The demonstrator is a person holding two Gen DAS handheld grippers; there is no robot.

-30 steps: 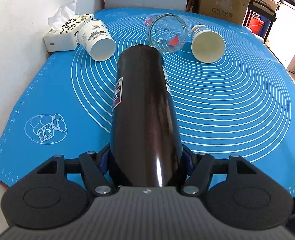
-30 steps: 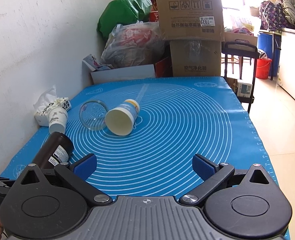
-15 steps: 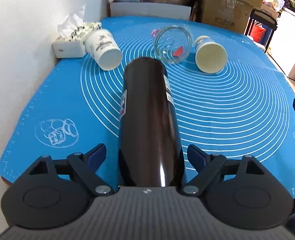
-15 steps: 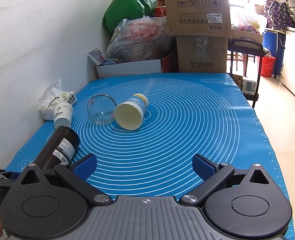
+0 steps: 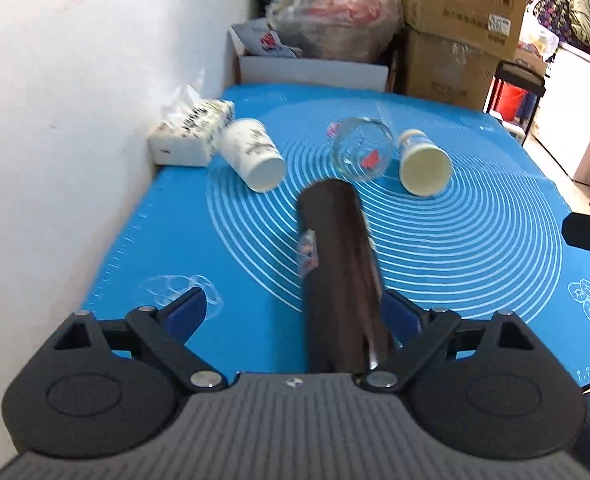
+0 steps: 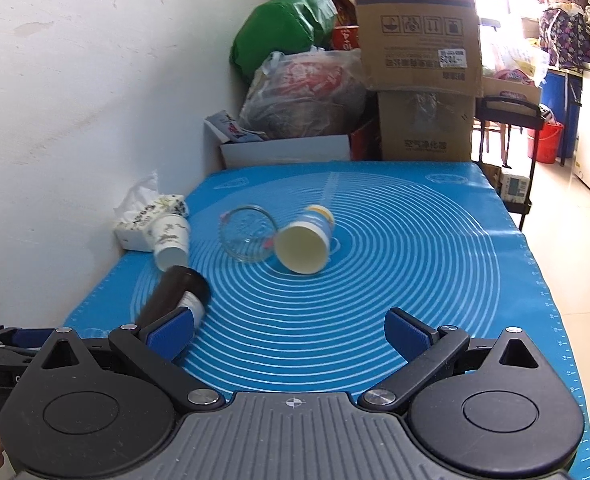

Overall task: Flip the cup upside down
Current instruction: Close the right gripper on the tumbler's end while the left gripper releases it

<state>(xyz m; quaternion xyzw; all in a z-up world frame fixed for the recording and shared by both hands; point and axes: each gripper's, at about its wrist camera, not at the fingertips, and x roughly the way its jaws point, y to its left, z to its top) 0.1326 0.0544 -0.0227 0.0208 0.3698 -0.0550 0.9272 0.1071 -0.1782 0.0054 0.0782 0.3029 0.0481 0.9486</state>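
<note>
Four cups: all lie on their sides on the blue mat (image 5: 475, 248).
Dark cup (image 5: 337, 268): a long, dark brown tube with a small label on its side. It is the cup nearest the left gripper. In the left wrist view its near end sits between the fingers, close to the right-side blue pad. Its far end points at the glass cup. I cannot tell if the pad touches it.
Left gripper (image 5: 295, 316): its fingers are spread wide apart. The left-side blue pad (image 5: 185, 312) is well away from the dark cup. It is not squeezing anything.
Right gripper (image 6: 291, 330): its fingers are spread wide too, and nothing is between them. It hangs over the near part of the mat, to the right of the dark cup.
Glass cup (image 5: 361, 148): see-through, just past the far end of the dark cup. Its open mouth faces the camera. A small red mark shows on it.
Yellow paper cup (image 5: 423, 166): just to the right of the glass cup, mouth facing the camera.
White paper cup (image 5: 255, 154): to the left of the glass cup, with dark drawings on it. Its bottom is against the tissue pack.
Tissue pack (image 5: 191, 134): white, by the wall, left of the white paper cup.
Boxes (image 6: 419, 64): brown cardboard, stacked past the far edge of the mat, with full bags (image 6: 303, 92) beside them.
</note>
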